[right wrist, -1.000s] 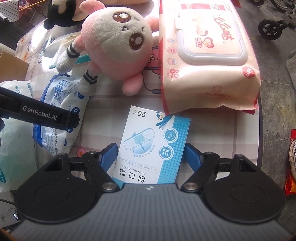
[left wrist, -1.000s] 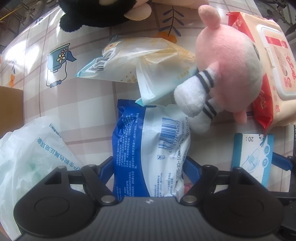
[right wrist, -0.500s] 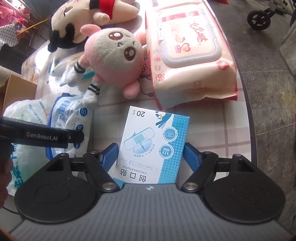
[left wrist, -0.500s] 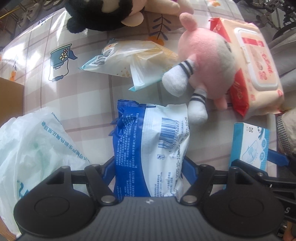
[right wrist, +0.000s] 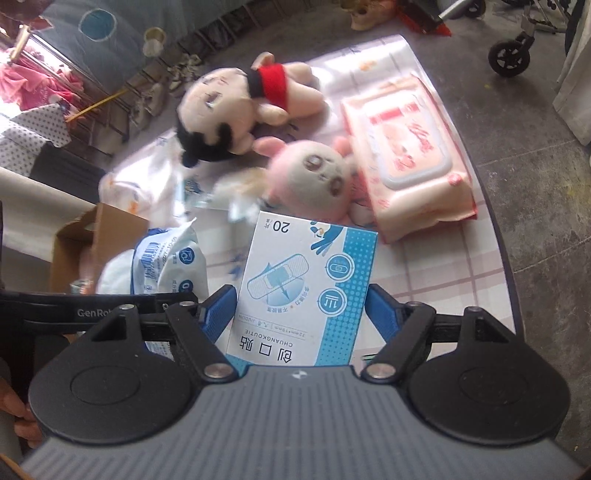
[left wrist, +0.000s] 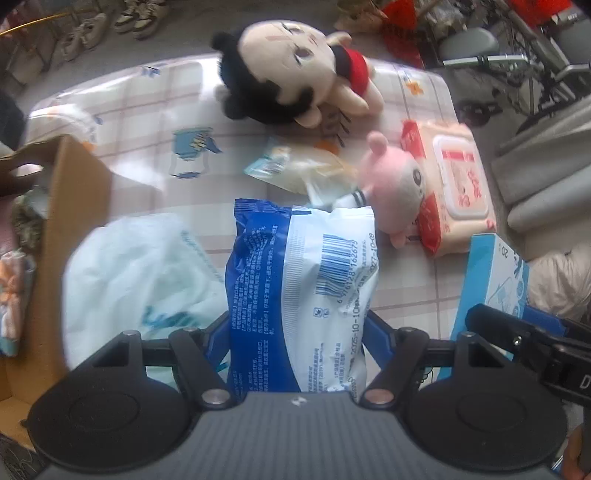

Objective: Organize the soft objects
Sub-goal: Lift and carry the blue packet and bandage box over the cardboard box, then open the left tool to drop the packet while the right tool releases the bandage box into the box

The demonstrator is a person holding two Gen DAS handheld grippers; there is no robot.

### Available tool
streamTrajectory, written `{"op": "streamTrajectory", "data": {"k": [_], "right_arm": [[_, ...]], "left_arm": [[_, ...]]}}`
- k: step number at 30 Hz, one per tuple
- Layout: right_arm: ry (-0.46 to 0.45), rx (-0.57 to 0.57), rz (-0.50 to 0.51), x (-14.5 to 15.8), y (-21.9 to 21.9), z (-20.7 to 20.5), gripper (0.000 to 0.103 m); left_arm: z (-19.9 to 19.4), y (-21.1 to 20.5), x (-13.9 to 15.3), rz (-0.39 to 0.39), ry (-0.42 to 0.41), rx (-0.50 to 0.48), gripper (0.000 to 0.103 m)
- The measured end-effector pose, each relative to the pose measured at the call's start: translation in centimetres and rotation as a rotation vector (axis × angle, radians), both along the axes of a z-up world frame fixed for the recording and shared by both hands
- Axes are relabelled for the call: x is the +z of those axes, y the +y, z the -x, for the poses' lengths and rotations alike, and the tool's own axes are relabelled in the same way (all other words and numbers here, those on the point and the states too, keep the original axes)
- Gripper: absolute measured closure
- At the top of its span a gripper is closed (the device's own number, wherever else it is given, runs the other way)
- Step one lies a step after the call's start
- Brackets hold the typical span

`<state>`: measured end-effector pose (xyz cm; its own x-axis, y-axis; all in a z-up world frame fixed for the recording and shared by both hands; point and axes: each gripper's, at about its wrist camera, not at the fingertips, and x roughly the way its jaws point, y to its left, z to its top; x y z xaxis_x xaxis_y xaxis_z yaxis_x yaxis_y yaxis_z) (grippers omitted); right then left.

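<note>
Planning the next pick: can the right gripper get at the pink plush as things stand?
Probably not yet. The right gripper is shut on the bandage box, so its jaws are occupied. The pink plush itself lies uncovered on the table beyond the box, so access looks free after a drop-off.

It looked like a lived-in home or yard: shoes (left wrist: 136,16) lined the floor at upper left, laundry (right wrist: 22,79) hung at the left edge, and a checked cloth (left wrist: 140,99) covered the bench beside a wheeled frame (right wrist: 511,55).

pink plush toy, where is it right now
The pink plush toy lies on the table, right of centre in both views, against the wet wipes pack, below the black-haired doll, beyond the held bandage box.
</note>
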<state>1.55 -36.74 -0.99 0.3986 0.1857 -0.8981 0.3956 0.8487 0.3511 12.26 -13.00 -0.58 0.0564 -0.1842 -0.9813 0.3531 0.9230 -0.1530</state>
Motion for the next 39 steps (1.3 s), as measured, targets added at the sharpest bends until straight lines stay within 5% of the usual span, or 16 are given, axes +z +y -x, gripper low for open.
{"op": "streamTrajectory", "data": {"k": [9,16,25,39], "right_arm": [[-0.123,0.124,-0.068,7.2,7.4,-4.7,0.027],[-0.194,0.283,-0.139,9.1,17.1,-10.8,0.027],[-0.138,0.372,-0.259,5.0,28.9,-16.1,0.027],[-0.053,0.422,-0.187,-0.6,35.0,-19.8,0.027]], "left_arm": [[-1.4,11.7,7.0,0.04,-0.109,0.23,0.03],[-2.9,23.3,8.2,-0.008,-0.196,0.407,0.03],[-4.9,31.8,1.5,-0.108,-0.134,0.413,0.03],[-8.1,32.9,-10.7,-0.038,-0.001,0.227,0.03]]}}
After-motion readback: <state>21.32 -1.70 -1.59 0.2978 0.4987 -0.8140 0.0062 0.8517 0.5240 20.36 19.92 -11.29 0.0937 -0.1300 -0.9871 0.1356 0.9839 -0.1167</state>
